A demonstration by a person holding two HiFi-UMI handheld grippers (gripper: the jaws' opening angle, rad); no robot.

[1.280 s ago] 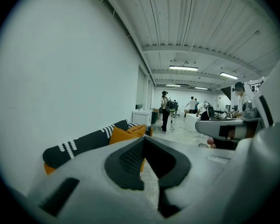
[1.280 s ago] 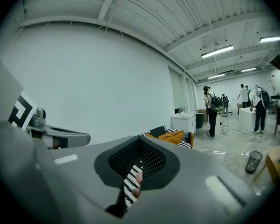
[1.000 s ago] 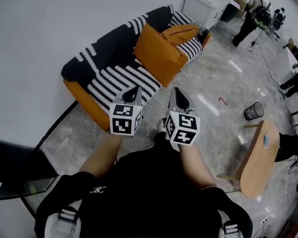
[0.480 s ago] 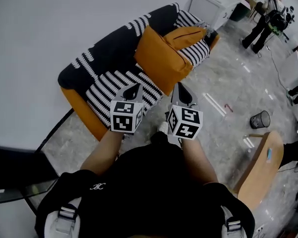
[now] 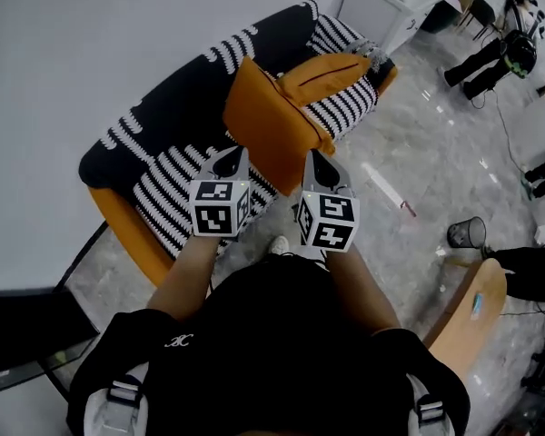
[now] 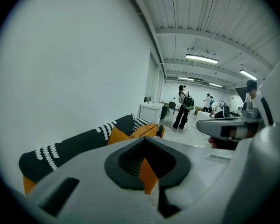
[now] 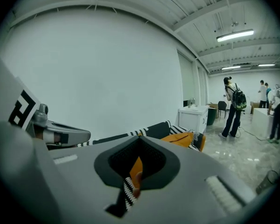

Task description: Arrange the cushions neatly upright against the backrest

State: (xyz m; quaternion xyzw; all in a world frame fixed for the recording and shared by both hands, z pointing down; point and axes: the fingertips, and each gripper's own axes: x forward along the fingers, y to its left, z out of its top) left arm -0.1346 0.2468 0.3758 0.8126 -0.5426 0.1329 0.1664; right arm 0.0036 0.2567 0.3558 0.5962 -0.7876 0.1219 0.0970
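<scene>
Evidently little is done yet: the big cushion and the far cushion sit askew, while the left gripper and right gripper are closed and empty.

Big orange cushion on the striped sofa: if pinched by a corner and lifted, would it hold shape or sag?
Probably sags: the big orange cushion looks plump and soft-filled. Likely light for its bulk. It reaches the front edge of the sofa, so a forward push may tip it off.
</scene>
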